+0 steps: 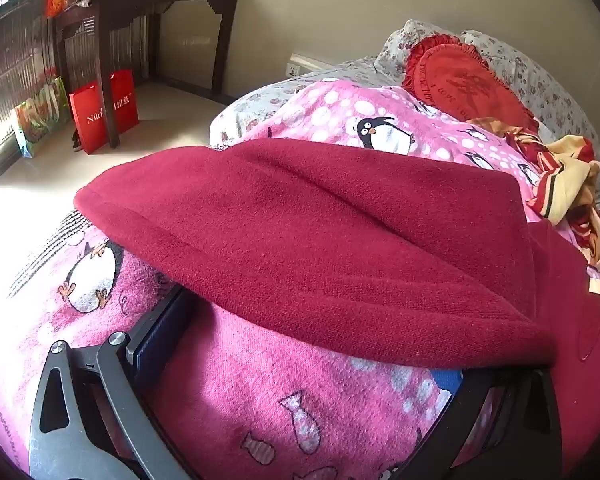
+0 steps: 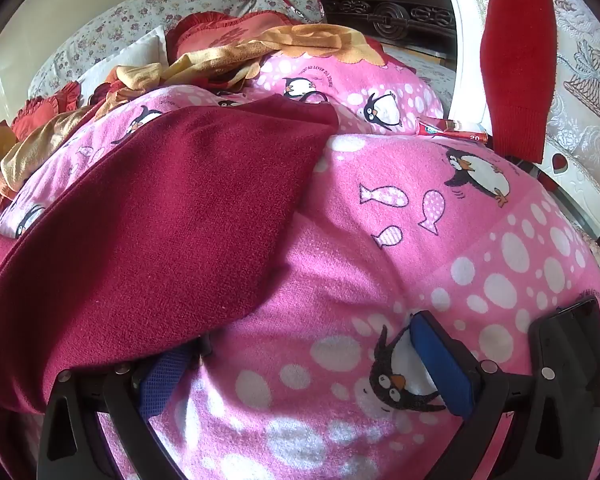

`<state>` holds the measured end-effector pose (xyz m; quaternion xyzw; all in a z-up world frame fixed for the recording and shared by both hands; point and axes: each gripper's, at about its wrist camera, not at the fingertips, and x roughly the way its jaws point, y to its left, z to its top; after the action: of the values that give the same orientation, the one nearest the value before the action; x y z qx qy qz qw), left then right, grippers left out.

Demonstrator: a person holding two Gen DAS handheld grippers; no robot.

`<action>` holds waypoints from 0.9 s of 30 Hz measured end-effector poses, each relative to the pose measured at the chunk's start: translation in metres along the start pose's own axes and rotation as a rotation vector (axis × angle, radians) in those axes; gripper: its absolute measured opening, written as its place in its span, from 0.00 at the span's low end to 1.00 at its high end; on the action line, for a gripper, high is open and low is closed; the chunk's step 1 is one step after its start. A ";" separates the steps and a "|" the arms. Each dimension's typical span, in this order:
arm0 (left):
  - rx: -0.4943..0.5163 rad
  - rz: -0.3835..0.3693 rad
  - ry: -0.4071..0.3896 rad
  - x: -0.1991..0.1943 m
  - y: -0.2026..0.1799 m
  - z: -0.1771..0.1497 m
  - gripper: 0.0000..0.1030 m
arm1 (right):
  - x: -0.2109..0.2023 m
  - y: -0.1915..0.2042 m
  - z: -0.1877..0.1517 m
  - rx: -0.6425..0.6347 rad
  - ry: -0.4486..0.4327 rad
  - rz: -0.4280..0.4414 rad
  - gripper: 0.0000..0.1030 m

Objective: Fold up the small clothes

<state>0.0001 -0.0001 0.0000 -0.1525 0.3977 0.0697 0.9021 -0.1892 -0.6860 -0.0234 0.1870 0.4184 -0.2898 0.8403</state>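
Observation:
A dark red knit garment (image 1: 320, 232) lies spread on a pink penguin blanket (image 1: 284, 400) that covers the bed. My left gripper (image 1: 312, 344) is open wide at the garment's near edge. The cloth drapes over both of its fingertips and nothing is pinched. In the right wrist view the same garment (image 2: 172, 216) fills the left side. My right gripper (image 2: 304, 344) is open wide too. Its left finger sits under the garment's hem, and its right finger's blue pad (image 2: 444, 364) rests on bare blanket (image 2: 380, 264).
A red frilled cushion (image 1: 460, 80), floral pillows (image 1: 520, 68) and crumpled yellow-red fabric (image 1: 568, 184) lie at the bed's far end. A dark wooden table (image 1: 148, 4) and red gift bags (image 1: 100, 112) stand on the floor at left. A red cloth (image 2: 516, 60) hangs at right.

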 end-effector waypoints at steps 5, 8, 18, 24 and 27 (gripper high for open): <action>0.008 0.007 0.031 -0.003 0.001 0.000 1.00 | 0.000 0.000 0.000 0.000 0.000 0.000 1.00; 0.053 0.027 0.123 -0.005 -0.006 0.005 1.00 | 0.000 0.000 0.000 0.000 0.000 0.000 1.00; 0.217 0.055 0.139 -0.063 -0.030 -0.006 0.99 | 0.000 0.000 0.000 0.000 0.001 0.000 1.00; 0.311 0.019 0.108 -0.093 -0.057 -0.017 0.99 | 0.000 0.000 0.000 -0.004 0.000 -0.004 1.00; 0.305 -0.006 0.099 -0.101 -0.069 -0.022 0.99 | -0.002 0.001 0.001 -0.009 0.002 -0.011 1.00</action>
<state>-0.0656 -0.0729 0.0758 -0.0185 0.4471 -0.0019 0.8943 -0.1887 -0.6853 -0.0209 0.1814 0.4215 -0.2922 0.8390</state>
